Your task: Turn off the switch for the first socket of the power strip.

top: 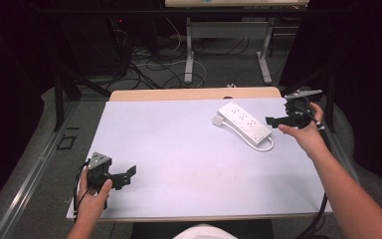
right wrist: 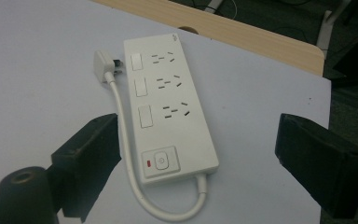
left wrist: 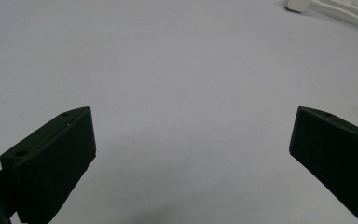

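While left tongs [top: 124, 177] idle low, right tongs [top: 274, 121] face power strip [top: 243, 123]

Right tongs [right wrist: 198, 154] held above the desk [right wrist: 37, 60], jaws spread wide, one black jaw at lower left, the other at lower right. Between them lies a white power strip [right wrist: 170, 112], flat on the pale desk surface, not touched by either jaw. Strip carries three socket groups in a row, each with a white rocker switch beside it, and a main button [right wrist: 161, 161] with a small red mark at the near end. Its short white cable [right wrist: 126, 140] loops from the near end along the strip's side to the plug [right wrist: 103, 65], which rests just beside the far corner. Wooden desk edge [right wrist: 242, 35] behind.
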`<state>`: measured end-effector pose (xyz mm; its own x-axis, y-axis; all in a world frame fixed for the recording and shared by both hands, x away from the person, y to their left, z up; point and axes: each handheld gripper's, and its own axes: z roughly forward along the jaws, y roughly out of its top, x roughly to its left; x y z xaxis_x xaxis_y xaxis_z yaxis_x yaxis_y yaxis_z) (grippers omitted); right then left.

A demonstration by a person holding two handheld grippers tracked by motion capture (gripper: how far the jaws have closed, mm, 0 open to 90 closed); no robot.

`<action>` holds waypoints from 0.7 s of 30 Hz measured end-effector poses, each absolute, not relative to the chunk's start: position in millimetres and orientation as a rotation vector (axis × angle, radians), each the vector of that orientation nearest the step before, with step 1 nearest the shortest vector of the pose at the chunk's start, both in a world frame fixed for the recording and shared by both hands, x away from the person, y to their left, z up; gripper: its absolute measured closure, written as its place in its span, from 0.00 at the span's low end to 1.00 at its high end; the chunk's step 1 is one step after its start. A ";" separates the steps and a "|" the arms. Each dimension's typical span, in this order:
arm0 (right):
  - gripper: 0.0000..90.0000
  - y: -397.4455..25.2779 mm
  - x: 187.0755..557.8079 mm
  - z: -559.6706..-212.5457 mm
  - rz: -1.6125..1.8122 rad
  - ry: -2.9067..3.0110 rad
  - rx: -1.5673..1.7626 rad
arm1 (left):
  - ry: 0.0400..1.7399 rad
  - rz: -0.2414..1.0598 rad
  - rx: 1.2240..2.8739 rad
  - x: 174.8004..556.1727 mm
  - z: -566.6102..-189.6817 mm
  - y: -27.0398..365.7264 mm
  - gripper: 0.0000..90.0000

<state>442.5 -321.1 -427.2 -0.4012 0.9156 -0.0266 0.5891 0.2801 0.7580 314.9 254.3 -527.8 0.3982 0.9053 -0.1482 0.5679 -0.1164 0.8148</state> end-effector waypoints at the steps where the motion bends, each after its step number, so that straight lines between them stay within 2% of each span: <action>1: 0.16 -320.9 444.0 -426.9 0.933 2.089 1.344 | 1.279 0.496 1.802 314.8 -527.8 254.5 0.00; 21: 0.18 -309.6 470.1 -428.8 0.923 2.125 1.288 | 1.280 0.496 1.801 314.9 -528.0 254.8 0.00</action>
<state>470.1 -309.6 -428.8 -0.4377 0.8971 -0.0600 0.5687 0.3279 0.7543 314.9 254.8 -528.0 0.3977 0.9053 -0.1489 0.5683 -0.1157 0.8146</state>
